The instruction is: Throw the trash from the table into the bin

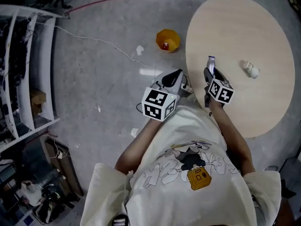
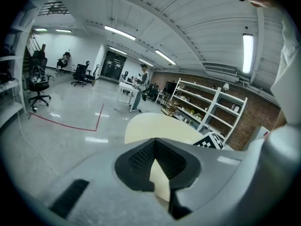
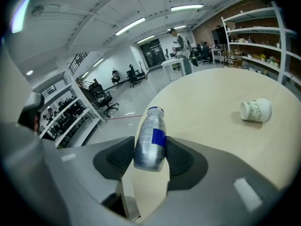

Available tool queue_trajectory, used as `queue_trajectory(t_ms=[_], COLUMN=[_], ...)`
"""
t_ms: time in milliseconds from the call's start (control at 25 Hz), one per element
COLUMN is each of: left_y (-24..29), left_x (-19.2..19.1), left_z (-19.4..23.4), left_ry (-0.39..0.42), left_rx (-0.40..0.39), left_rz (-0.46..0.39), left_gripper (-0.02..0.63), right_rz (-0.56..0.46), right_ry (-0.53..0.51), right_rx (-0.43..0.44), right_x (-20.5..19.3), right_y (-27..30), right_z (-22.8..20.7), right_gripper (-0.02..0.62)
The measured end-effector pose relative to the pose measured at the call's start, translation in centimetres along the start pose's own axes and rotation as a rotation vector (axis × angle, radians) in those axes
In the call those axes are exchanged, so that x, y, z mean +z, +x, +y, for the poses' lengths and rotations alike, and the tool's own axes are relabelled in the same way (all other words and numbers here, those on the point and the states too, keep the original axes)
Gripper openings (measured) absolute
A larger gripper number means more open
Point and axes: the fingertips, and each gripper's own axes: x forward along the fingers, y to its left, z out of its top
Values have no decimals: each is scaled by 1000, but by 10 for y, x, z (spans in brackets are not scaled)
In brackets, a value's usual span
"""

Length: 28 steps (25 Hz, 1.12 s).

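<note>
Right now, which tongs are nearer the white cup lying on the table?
Right. The right tongs, shut on a silver bottle, are over the table near its edge, with the white cup farther across; the left tongs are off the table, above the floor.

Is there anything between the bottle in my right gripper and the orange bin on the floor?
Nothing visible does. The bottle, clamped in the right gripper, is above the table near its edge; only bare floor lies between it and the orange bin. The left gripper is off to one side.
</note>
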Motion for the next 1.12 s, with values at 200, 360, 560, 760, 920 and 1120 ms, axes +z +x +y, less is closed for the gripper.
queue_trajectory(t_ms=[200, 360, 560, 760, 920, 1120], left_y=[-38, -84, -129, -164, -183, -185], left_x=[6, 15, 22, 16, 15, 9], left_z=[57, 94, 129, 160, 180, 184], left_ry=[-84, -140, -183, -230, -283, -324], left_rx=[137, 218, 307, 403, 458, 445], left_rz=[-71, -120, -181, -227, -259, -244], left_gripper=[6, 6, 6, 6, 6, 6], right_rz=[50, 96, 135, 188, 225, 245], right_ry=[-130, -197, -293, -371, -411, -413], right_rx=[96, 154, 259, 339, 381, 392], right_x=[17, 14, 12, -2, -8, -15], right_y=[40, 51, 65, 87, 95, 90], right_z=[60, 113, 184, 232, 258, 271], right_gripper=[213, 213, 213, 213, 213, 213])
